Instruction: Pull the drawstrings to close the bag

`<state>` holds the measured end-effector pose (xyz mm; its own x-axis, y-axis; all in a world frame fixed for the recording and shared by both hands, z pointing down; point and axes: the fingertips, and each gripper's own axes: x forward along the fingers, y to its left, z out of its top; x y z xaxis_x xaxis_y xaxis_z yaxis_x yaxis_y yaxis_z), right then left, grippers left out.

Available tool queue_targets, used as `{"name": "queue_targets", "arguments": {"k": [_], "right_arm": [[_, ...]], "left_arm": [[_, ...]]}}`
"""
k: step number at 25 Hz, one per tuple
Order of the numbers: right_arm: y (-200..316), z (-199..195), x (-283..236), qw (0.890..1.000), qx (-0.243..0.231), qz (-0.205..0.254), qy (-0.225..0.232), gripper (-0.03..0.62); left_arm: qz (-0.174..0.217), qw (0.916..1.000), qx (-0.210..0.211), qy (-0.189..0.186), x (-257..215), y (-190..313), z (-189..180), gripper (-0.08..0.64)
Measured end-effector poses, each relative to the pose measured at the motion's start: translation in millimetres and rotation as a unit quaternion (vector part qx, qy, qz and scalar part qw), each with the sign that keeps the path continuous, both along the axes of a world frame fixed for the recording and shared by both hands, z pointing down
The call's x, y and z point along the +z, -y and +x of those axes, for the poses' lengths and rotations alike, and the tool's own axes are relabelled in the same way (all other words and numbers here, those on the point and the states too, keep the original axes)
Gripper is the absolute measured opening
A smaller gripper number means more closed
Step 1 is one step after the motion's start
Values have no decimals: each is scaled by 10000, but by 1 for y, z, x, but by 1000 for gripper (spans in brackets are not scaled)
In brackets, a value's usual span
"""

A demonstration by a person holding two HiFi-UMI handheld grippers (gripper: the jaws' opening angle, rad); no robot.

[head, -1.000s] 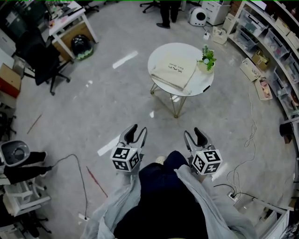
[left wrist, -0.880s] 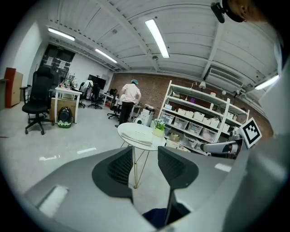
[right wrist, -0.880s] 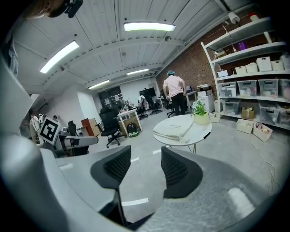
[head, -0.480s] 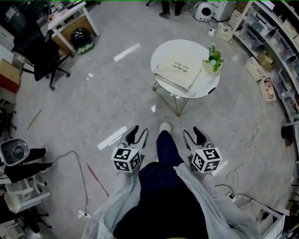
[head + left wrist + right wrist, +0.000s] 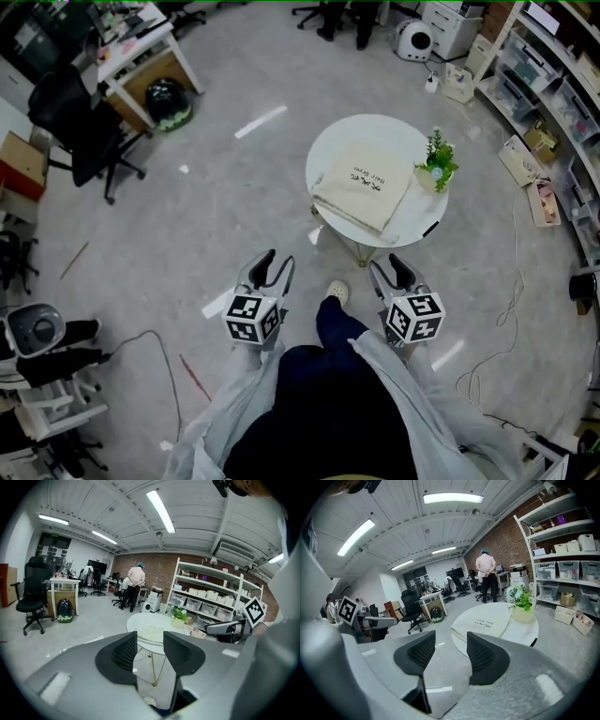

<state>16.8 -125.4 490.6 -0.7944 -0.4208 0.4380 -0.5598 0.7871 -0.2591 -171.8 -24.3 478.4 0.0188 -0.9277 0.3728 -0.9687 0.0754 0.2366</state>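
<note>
Your left gripper point(image 5: 270, 264): jaws partly apart, holding nothing.
Your right gripper point(image 5: 395, 270): likewise parted, empty.
Bag point(image 5: 364, 192): flat on the far round table point(image 5: 375, 131).

Bag point(image 5: 364, 187) print too small to read; drawstrings can't be made out. Table point(image 5: 375, 129) legs mostly hidden under top. Shelves point(image 5: 553, 70) cut off at rt edge.

— What kind of place was that?
— A lab-style workroom. Shelves point(image 5: 539, 56) of storage bins point(image 5: 572, 98) lined the right edge, a black office chair point(image 5: 80, 117) and a desk point(image 5: 141, 45) stood upper left, with a brick wall point(image 5: 159, 571) and strip lights point(image 5: 160, 510) beyond.
</note>
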Motion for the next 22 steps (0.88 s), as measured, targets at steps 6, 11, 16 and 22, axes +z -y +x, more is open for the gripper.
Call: {"name": "queue_targets", "arguments": {"k": [6, 11, 16, 22], "right_arm": [[54, -26, -4, 10000, 12, 13, 9, 198], [91, -38, 3, 9999, 93, -52, 2, 198], [116, -47, 10, 10000, 37, -36, -48, 198], [131, -35, 12, 9998, 101, -71, -132, 198]], "left_arm": [[75, 9999, -117, -81, -8, 51, -34, 169], [-1, 10000, -37, -54, -3, 88, -52, 169], [-216, 9993, 149, 269, 11, 116, -72, 169], [-404, 9965, 621, 387, 19, 144, -75, 167]]}}
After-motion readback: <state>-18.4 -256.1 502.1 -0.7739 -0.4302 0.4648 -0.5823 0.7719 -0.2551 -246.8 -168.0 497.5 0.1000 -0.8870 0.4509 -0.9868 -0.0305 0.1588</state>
